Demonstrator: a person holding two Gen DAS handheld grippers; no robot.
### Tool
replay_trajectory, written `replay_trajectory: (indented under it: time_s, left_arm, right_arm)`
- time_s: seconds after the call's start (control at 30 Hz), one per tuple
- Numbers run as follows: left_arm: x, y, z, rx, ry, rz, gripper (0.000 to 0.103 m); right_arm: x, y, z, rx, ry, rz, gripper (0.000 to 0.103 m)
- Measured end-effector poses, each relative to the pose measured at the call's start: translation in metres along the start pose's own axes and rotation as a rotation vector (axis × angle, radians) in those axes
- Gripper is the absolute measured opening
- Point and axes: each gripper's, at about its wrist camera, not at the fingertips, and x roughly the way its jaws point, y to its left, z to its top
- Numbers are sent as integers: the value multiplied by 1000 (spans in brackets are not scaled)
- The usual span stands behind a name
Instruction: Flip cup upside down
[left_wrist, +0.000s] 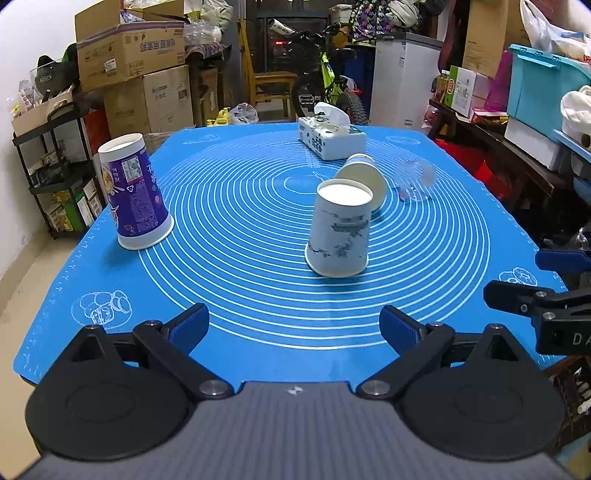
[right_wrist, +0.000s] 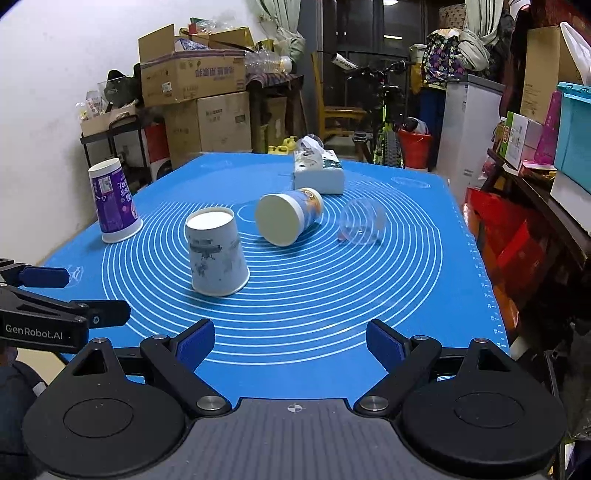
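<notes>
Holding your left gripper (left_wrist: 294, 325) and right gripper (right_wrist: 290, 341) low over blue silicone mat (right_wrist: 369, 314), jaws spread wide, empty. White paper cup with grey print (right_wrist: 216, 254) inverted at mat centre. Lying paper cup with orange-blue print (right_wrist: 288, 218) at its 1 o'clock. Purple cup (right_wrist: 112, 206) inverted at 10 o'clock.

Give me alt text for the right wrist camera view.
Open tongs hover over a blue mat holding two upside-down paper cups, white and purple. A third cup and a clear cup lie sideways before a tissue box.
</notes>
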Motion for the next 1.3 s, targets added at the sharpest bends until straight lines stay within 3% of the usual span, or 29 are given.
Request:
replay_trajectory:
  time_s: [1.3]
  left_arm:
    - [0,-10,-6,24,26,-6,98]
  right_arm:
    - [1,-2,-2,-13,25,-3,90]
